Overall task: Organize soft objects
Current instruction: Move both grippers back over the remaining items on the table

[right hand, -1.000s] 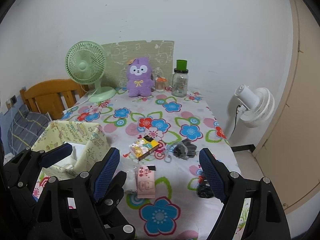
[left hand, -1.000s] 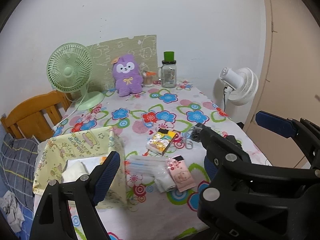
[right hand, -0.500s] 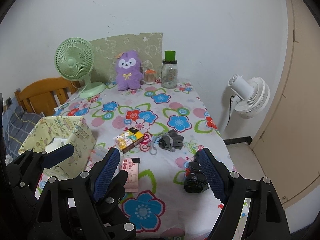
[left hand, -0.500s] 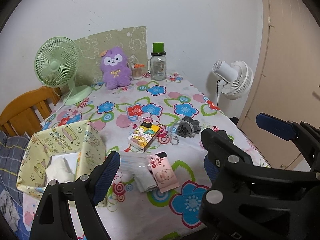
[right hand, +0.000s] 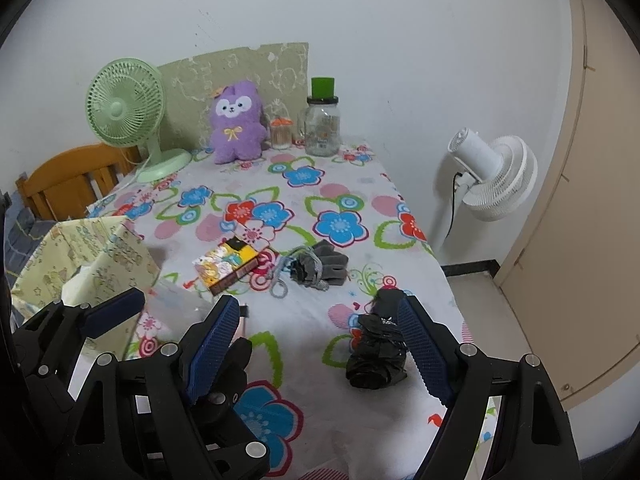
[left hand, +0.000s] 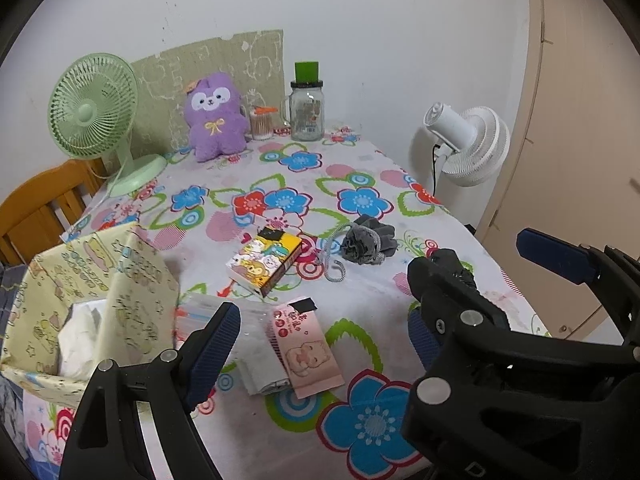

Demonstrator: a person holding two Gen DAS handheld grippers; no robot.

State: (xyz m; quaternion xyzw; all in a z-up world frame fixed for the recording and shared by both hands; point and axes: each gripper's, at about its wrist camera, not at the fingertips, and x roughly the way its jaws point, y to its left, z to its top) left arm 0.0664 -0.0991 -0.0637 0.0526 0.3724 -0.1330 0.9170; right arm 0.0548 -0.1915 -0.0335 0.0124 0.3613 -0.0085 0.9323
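Both tools hung above the near edge of the counter (right hand: 360,184), which wore a flowered cloth. The right hand-held gripper (right hand: 316,344) had its blue-padded jaws spread wide and gripped nothing; a crumpled black bundle (right hand: 376,356) lay on the cloth just inside its right finger, though whether pad and bundle touched could not be told. The left hand-held gripper (left hand: 316,336) also stood wide apart and empty, hovering over a pink packet (left hand: 306,350) that lay across a folded white cloth (left hand: 262,378). Beside them sat a clear plastic bag (left hand: 208,312). Further in lay a cartoon-printed box (left hand: 264,260), and just to its right a grey scrunched cloth (left hand: 368,242) with a looped cord (left hand: 332,260) trailing off it. At the left edge stood a yellow patterned basket (left hand: 132,292) with white fabric (left hand: 80,332) inside. Along the far wall a purple plush toy (right hand: 238,122) sat upright between a green desk fan (right hand: 128,112) and a glass jar (right hand: 322,124) with a green lid. A white floor fan (right hand: 488,168) stood off to the right of the counter.
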